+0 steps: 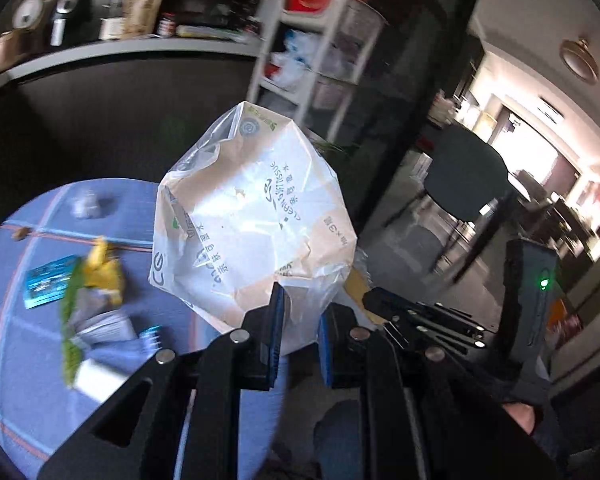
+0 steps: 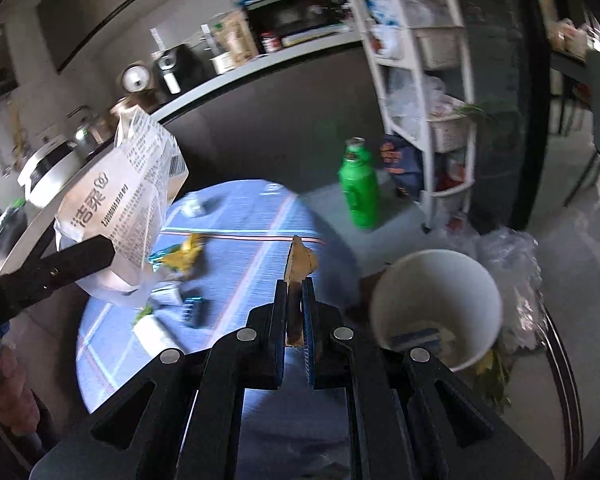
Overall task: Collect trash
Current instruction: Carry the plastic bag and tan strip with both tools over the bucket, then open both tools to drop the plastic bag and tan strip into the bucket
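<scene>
Nearest in the left wrist view, the left tongs [image 1: 298,320] stand narrow, pinching the lower edge of a crumpled tissue wrapper [image 1: 256,216], a translucent plastic pack lifted clear above the blue tabletop [image 1: 16,320]; its print, seen reversed, reads "CLEAN & TISSUE". In the right wrist view the right tongs [image 2: 295,300] are almost closed on a thin brown scrap [image 2: 300,260], whose torn tip stands up past the pads; only this view shows that piece clearly. It also shows the wrapper's other face at upper left, with a barcode, lines of small print too fine to read, and large characters "洁柔".

Beyond the tongs, loose trash lies on the tabletop: a yellow wrapper [image 1: 102,268], a teal packet [image 1: 46,284], a white crumpled bit [image 1: 86,204] near the far edge; all blurred. Only the right wrist view shows the white paper cup [image 2: 436,304] just right of the tabletop, with scraps inside it and clear plastic beside it; farther off a green bottle [image 2: 358,188] stands on the floor by a white shelf rack [image 2: 424,80]. Only the left wrist view shows the dark chair [image 1: 464,172] and the bright room beyond. A long counter [image 1: 120,48] with appliances runs along the back in both.
</scene>
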A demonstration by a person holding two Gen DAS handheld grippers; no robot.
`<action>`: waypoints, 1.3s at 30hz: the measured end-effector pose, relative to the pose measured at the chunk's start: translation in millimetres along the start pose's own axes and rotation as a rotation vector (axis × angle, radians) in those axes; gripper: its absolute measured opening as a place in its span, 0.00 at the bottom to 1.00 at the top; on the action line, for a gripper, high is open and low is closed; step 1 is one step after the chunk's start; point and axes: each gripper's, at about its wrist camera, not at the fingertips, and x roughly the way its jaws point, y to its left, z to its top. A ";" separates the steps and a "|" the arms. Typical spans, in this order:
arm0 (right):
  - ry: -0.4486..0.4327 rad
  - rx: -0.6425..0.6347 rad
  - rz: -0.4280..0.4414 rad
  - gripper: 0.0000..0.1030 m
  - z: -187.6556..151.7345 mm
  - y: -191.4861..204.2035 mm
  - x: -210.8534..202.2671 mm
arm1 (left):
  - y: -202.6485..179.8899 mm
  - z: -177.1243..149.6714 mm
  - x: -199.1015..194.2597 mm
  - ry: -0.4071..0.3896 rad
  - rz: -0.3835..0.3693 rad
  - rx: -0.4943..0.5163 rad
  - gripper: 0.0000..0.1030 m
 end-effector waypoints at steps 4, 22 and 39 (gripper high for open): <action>0.008 0.048 -0.056 0.06 -6.3 -37.3 3.7 | -20.8 8.0 43.4 0.070 -0.055 0.038 0.16; 0.144 0.207 -0.135 0.07 -50.8 -152.4 65.3 | -54.9 2.1 226.5 0.351 -0.200 0.066 0.16; 0.192 0.133 -0.158 0.20 -59.8 -168.8 101.4 | -54.6 -9.7 273.7 0.378 -0.107 0.085 0.48</action>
